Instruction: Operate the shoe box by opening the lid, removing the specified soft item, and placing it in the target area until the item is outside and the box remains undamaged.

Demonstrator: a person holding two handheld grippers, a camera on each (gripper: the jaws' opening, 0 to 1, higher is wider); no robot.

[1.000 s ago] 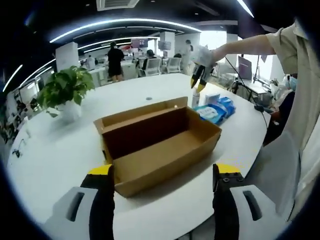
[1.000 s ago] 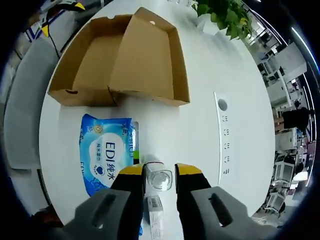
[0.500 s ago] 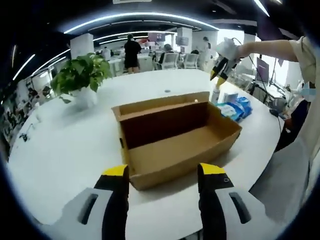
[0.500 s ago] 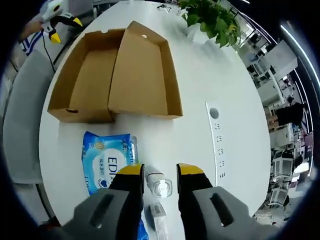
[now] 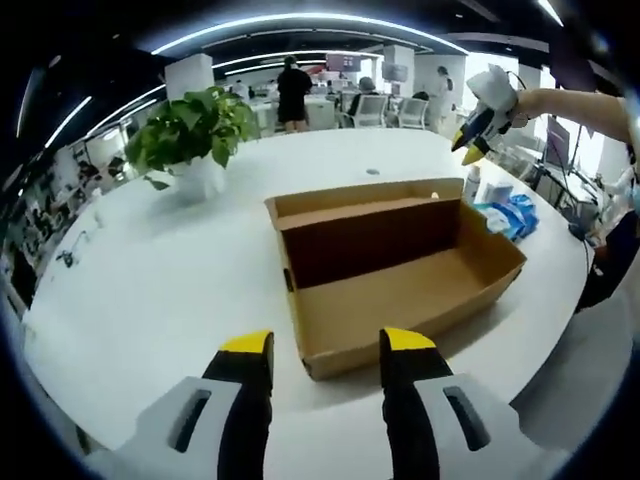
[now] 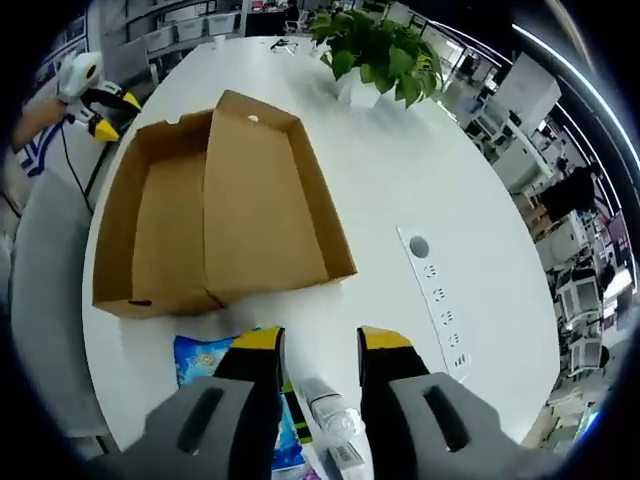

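The right hand-held gripper [image 6: 311, 345] covers most of the blue wipes pack [image 6: 205, 360] and the small bottle [image 6: 327, 402]; the pack's print is unreadable.

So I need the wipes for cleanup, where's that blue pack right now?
The blue wipes pack lies on the white table just outside the open shoe box, beside a small clear bottle; in the left gripper view it lies beyond the box's far right end.

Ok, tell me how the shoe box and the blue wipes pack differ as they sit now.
The shoe box is brown cardboard; the wipes pack is blue printed plastic. The shoe box is far larger than the wipes pack. The shoe box lies open and empty, lid folded back; the wipes pack lies flat beside it, outside. Both rest on the white table.
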